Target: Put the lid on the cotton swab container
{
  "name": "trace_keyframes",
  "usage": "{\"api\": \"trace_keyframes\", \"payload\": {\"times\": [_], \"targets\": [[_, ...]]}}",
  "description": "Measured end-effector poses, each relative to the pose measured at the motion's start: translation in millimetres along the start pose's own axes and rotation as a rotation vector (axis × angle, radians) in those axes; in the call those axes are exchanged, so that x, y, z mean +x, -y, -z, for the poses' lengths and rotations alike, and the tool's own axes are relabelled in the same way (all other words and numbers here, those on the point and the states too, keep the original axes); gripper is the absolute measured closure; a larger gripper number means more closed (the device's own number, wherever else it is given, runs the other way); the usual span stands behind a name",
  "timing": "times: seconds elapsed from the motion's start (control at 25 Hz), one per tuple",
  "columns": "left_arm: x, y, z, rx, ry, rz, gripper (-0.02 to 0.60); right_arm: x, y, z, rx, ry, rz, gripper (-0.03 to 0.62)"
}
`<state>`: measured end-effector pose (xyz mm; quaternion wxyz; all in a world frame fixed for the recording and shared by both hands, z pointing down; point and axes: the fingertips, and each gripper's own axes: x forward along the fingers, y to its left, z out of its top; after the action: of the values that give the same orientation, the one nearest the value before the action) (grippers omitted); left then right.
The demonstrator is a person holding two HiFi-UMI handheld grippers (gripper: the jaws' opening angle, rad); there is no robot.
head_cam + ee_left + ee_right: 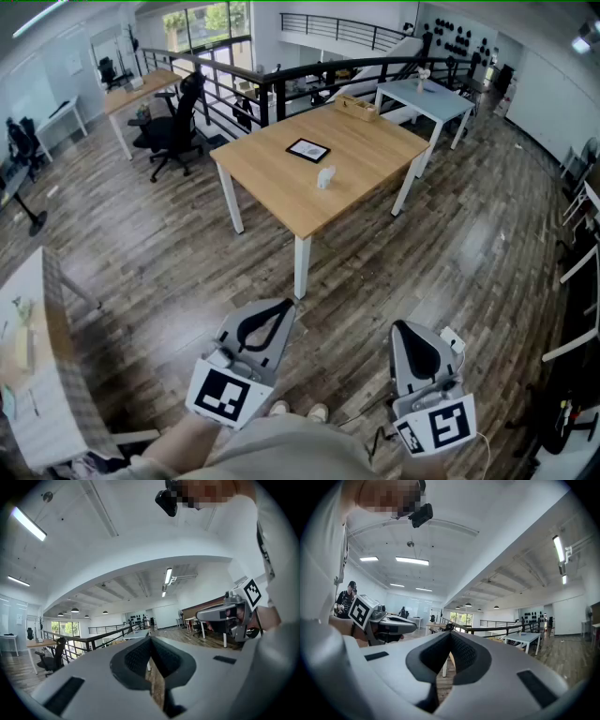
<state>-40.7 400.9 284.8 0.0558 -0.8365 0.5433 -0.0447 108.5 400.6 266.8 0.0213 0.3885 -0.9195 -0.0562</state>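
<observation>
Cotton swab container point(325, 176): head view; small white item standing on the wooden table point(272, 178), near its middle, well apart from both grippers.
Head view, left gripper point(284, 307): held low and close to the body, pointing ahead at the table. Jaws are pressed together at the tips with nothing in them, and the marker cube faces the camera.
Head view, right gripper point(401, 328): beside the left one at about the same height, pointing ahead. Jaws pressed together, empty.
Head view, around: a black-framed tablet point(307, 149) lies flat just behind the container. A wooden box point(359, 108) sits at the table's far corner. Also in view are a white table point(427, 94) beyond, a black office chair point(173, 131) to the left and a dark railing point(281, 80) past the table. Plank floor point(169, 253) lies between the person and the table.
Head view, container look: white, upright; too small to tell whether the lid is on or off.
Left gripper view, left gripper point(150, 641): tilted upward, dark pads meeting at the tips, nothing pinched.
Left gripper view, around: the right gripper point(202, 615) is at the right, a white sleeve point(276, 573) fills the edge, and ceiling lights show above.
Right gripper view, right gripper point(450, 636): tilted upward, pads closed tip to tip, empty.
Right gripper view, around: the left gripper point(411, 626) is at the left with its marker cube showing, and the white table point(529, 637) is far to the right.
</observation>
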Motion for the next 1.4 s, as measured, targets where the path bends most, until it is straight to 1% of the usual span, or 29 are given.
{"api": "trace_keyframes", "payload": {"times": [0.28,0.48,0.64,0.76,0.88,1.12,1.4], "targets": [[17,27,-7,0.018,-0.009,-0.007,0.560,-18,24,-1,0.028,0.012,-0.024,0.568],[32,41,-4,0.019,-0.025,-0.011,0.560,-25,41,9,0.043,0.005,-0.034,0.568],[43,61,-2,0.032,-0.028,-0.010,0.560,-36,55,17,0.047,0.002,-0.049,0.568],[51,74,0,0.030,-0.028,-0.024,0.560,-43,67,24,0.051,-0.003,-0.067,0.568],[55,83,4,0.029,-0.037,-0.038,0.560,-51,78,32,0.062,-0.006,-0.064,0.568],[64,88,5,0.029,-0.041,-0.047,0.560,-51,92,36,0.082,0.000,-0.070,0.568],[94,80,13,0.037,-0.037,-0.037,0.560,-28,111,51,0.103,-0.006,-0.072,0.568]]}}
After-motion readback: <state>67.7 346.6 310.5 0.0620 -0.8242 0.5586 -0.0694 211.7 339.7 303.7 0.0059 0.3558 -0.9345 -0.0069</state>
